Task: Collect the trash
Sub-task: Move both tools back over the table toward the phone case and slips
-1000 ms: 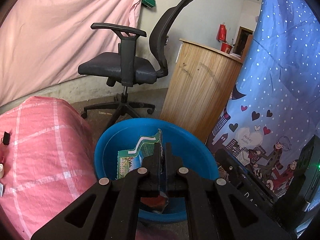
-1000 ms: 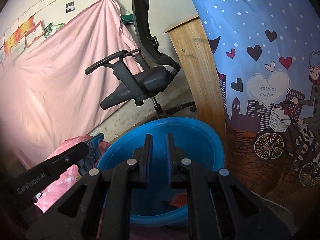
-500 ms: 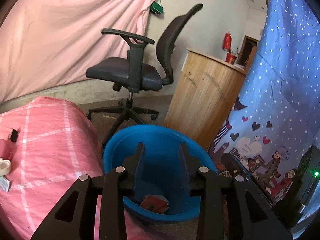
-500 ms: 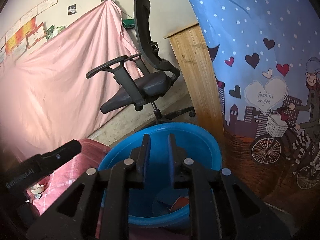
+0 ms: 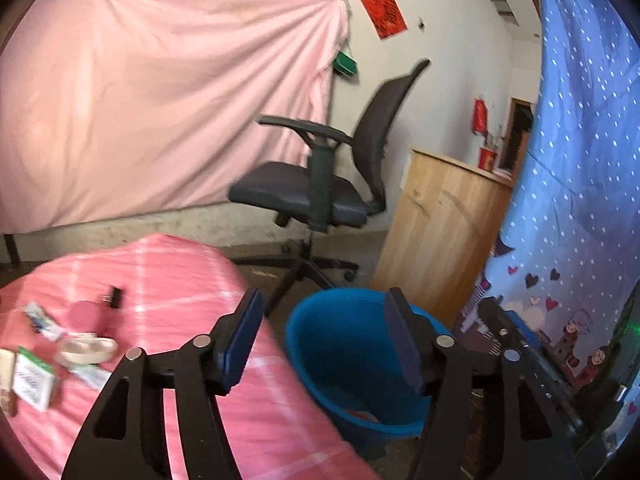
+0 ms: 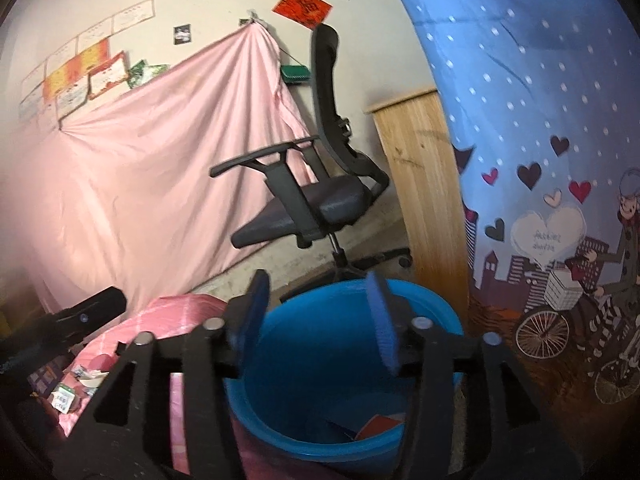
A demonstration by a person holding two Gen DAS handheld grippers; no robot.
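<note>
Both my left gripper (image 5: 322, 336) and right gripper (image 6: 318, 318) gape empty above the blue bin (image 6: 344, 408); remaining trash (image 5: 36, 376) litters the pink worktop (image 5: 168, 280) at nine o'clock, awaiting pickup.

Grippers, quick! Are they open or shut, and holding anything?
Left gripper: open, holding nothing.
Right gripper: open, holding nothing, above the blue tub.
</note>
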